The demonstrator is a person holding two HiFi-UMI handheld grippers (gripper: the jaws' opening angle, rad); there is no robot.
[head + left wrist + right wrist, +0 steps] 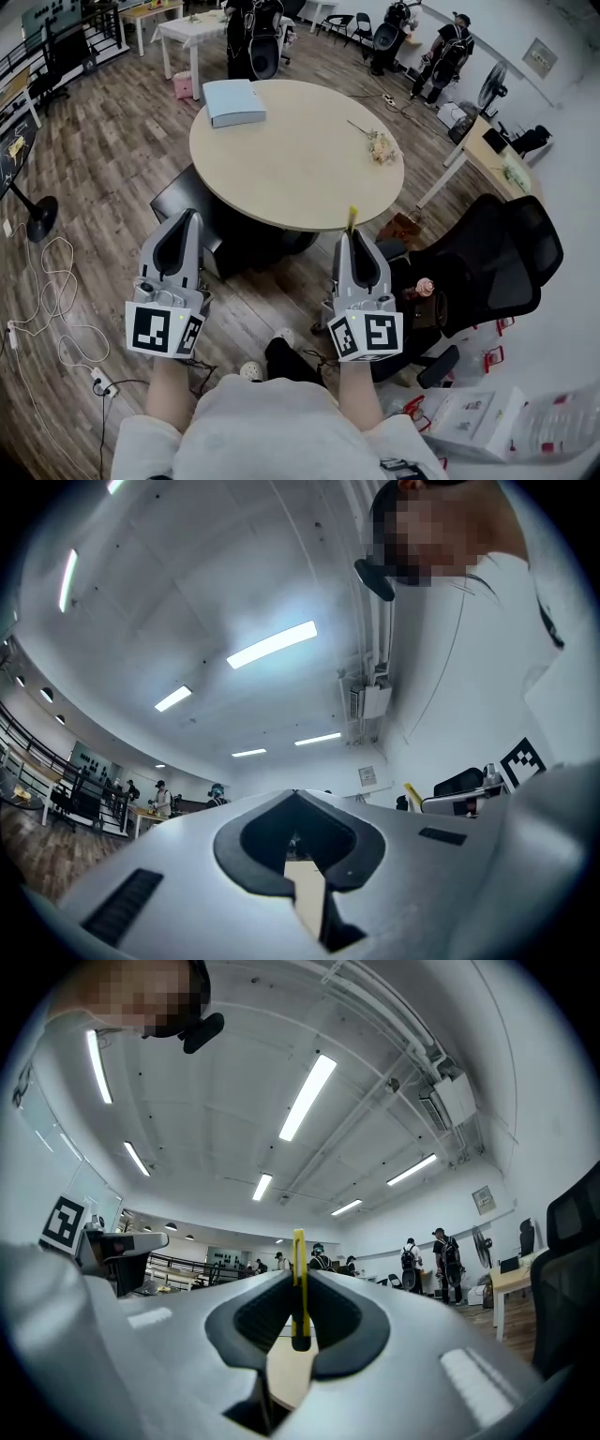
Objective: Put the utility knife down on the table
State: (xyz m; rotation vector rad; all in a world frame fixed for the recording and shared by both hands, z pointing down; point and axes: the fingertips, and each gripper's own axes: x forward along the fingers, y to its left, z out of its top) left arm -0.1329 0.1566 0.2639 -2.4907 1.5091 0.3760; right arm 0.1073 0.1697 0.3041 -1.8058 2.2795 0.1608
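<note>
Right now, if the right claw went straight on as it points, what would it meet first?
Probably the near edge of the round table: the right claw, shut on the yellow utility knife, points at it. Whether the knife would hit the rim or pass over the top is unclear.

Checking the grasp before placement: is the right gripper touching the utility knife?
Touching. In the right gripper view, the right gripper clamps the utility knife between its jaws.

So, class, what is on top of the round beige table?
A pale blue flat box near the far edge and a small tangled cluster at right. The right gripper, shut on the yellow utility knife, hides some near rim.
</note>
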